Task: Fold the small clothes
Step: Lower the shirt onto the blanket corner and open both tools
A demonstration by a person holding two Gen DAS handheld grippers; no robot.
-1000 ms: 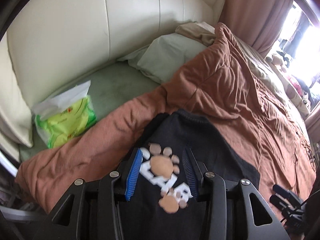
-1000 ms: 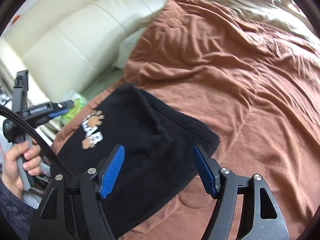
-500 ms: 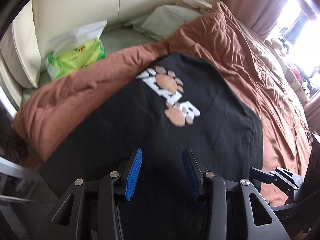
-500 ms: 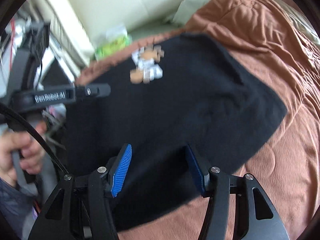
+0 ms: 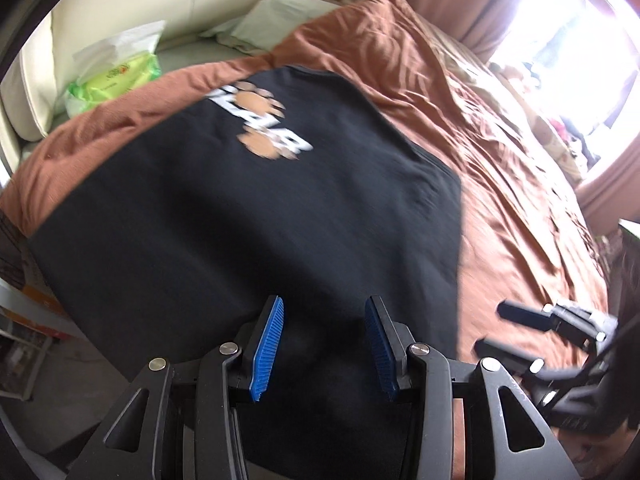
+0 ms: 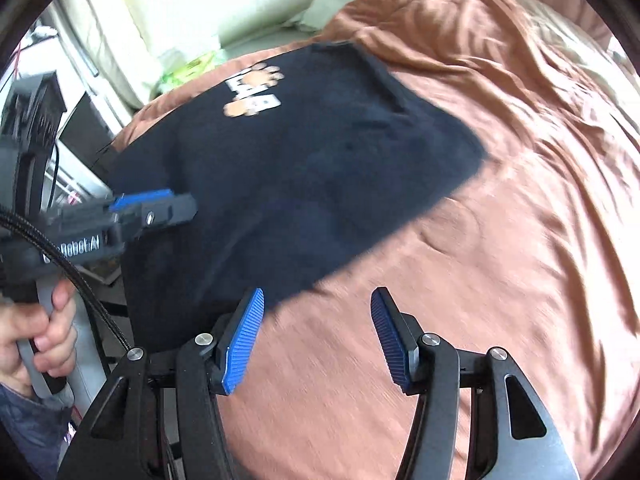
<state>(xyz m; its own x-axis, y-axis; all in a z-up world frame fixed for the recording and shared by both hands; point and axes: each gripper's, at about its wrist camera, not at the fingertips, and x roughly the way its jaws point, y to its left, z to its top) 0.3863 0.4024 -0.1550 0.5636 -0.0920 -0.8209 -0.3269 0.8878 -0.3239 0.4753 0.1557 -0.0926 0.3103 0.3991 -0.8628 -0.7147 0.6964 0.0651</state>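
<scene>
Left tool [image 5: 324,344]: my jaws stand apart, over the black shirt [image 5: 248,216] hem.
Right tool [image 6: 316,340]: gaping, empty.
Technique: I pinch both hem corners evenly.

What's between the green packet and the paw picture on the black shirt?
In the left wrist view, a strip of rust-brown blanket lies between the green packet and the paw print on the black shirt.
</scene>
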